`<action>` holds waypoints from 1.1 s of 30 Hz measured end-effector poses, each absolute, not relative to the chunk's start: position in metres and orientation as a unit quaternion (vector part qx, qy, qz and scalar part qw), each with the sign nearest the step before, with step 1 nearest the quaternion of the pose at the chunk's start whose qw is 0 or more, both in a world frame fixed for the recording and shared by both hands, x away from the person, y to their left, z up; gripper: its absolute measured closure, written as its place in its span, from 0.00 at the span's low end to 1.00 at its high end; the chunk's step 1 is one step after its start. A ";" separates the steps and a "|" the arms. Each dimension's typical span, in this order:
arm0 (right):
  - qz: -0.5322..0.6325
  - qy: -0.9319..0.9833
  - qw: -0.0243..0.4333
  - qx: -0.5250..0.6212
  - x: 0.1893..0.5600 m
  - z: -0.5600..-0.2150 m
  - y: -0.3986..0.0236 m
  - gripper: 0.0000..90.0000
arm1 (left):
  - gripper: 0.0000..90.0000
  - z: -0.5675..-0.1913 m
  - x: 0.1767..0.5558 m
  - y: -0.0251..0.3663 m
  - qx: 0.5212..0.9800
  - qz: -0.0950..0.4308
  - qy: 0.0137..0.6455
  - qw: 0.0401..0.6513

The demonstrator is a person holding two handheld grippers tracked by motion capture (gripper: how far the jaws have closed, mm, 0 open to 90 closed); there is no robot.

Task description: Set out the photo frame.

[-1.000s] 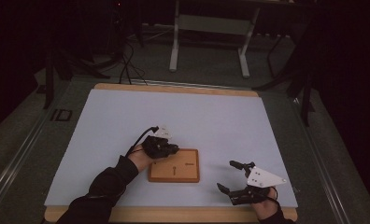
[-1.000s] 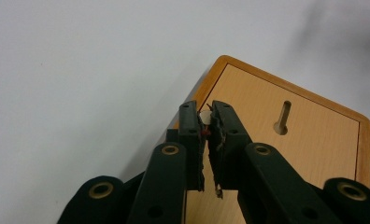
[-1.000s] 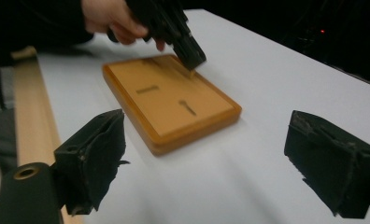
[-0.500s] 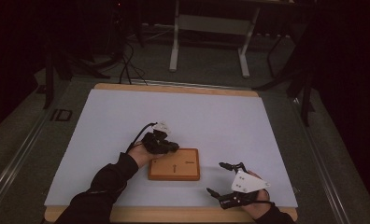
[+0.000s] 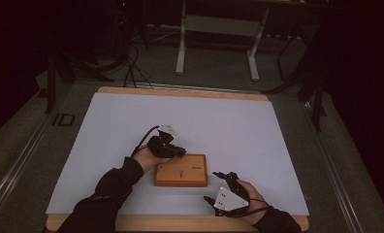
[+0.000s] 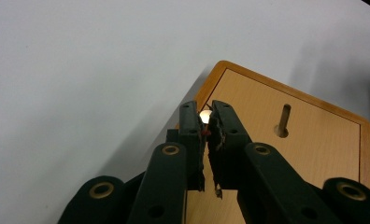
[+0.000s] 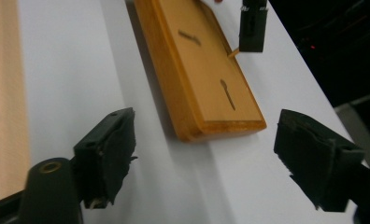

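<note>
The left claw (image 6: 205,122) is clenched at the near-left corner of the board (image 6: 309,140), its jaws almost together on something small and pale with a red speck between the tips; what it is cannot be told. A thin peg seems to slant from that claw (image 7: 252,28) down to the board (image 7: 206,70) in the right gripper view. The right claw (image 7: 204,158) is released, jaws wide apart, low over the desk (image 5: 258,126) just off the board's (image 5: 181,171) right end. The board's long axis runs left to right, in front of the person. A peg (image 6: 283,122) stands upright in its hole, right of the left claw. The left claw (image 5: 167,145) is nearer; any insertion would likely fall to it.
</note>
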State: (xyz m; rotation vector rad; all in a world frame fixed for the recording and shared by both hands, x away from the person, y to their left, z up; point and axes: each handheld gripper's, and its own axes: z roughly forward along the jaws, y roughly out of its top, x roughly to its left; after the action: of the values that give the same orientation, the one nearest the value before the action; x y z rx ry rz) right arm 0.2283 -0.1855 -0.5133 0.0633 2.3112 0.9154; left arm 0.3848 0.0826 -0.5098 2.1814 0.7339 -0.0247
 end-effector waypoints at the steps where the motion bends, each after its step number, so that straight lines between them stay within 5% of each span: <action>1: 0.339 0.881 0.329 0.018 0.228 -0.515 -0.184 0.26 | 0.94 -0.510 0.386 0.083 0.863 -0.015 0.295 0.409; 8: 0.257 0.877 0.401 -0.055 0.225 -0.533 -0.169 0.54 | 0.94 -0.510 0.387 0.083 0.863 -0.020 0.295 0.410; 15: 0.231 0.850 0.462 -0.098 0.225 -0.544 -0.164 0.61 | 0.94 -0.510 0.389 0.083 0.863 -0.024 0.295 0.409; 33: 0.219 0.835 0.479 -0.158 0.227 -0.552 -0.160 0.73 | 0.93 -0.510 0.389 0.084 0.865 -0.025 0.290 0.409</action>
State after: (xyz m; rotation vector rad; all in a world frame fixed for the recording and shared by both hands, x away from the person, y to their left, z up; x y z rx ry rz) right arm 0.2275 -0.1599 -0.5518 -0.3851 2.0383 0.5339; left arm 0.3890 0.0837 -0.5103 2.1778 0.7307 -0.0628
